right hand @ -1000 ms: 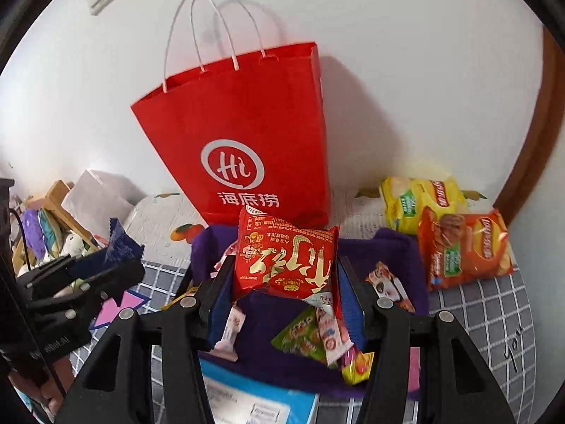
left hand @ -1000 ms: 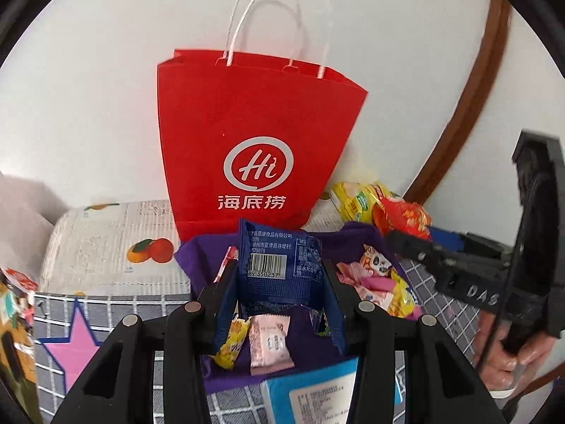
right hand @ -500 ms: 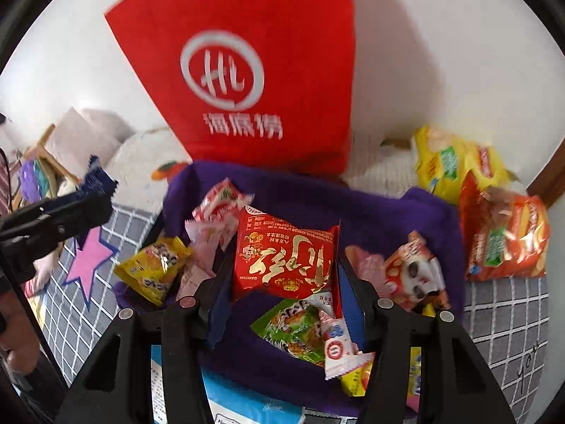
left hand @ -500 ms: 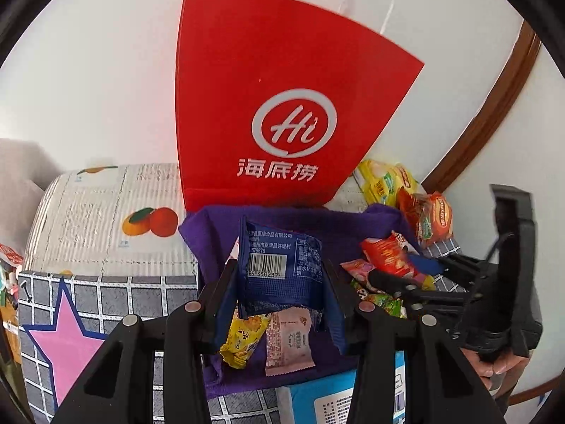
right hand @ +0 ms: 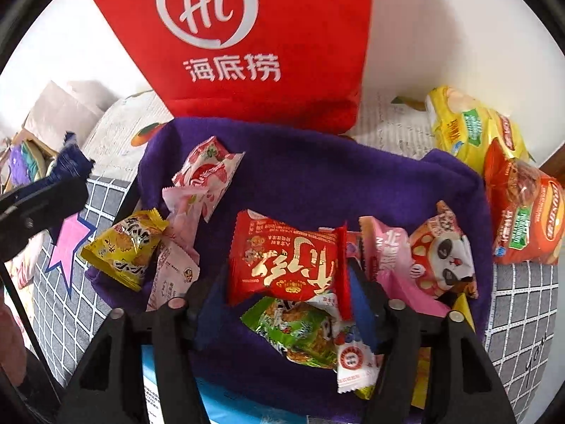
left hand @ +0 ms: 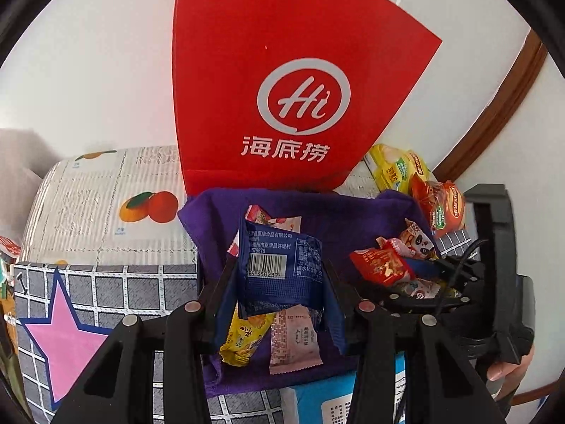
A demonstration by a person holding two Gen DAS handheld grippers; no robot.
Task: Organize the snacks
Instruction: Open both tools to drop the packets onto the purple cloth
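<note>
Here, the left gripper [left hand: 279, 304] clamps a blue packet [left hand: 280, 272]; the right gripper [right hand: 286, 289] clamps a red packet [right hand: 287, 258]. Both hover above the purple cloth [right hand: 300, 176] bearing loose snacks, before the red bag [left hand: 282, 81].

Bench [right hand: 522, 318] under a grey grid cloth with a pink star [left hand: 67, 339] at its left edge. At the back edge stands the red paper bag [right hand: 282, 35]; purple cloth [right hand: 317, 183] spread mid-bench, two chip bags [right hand: 522, 219] at the back right corner.
</note>
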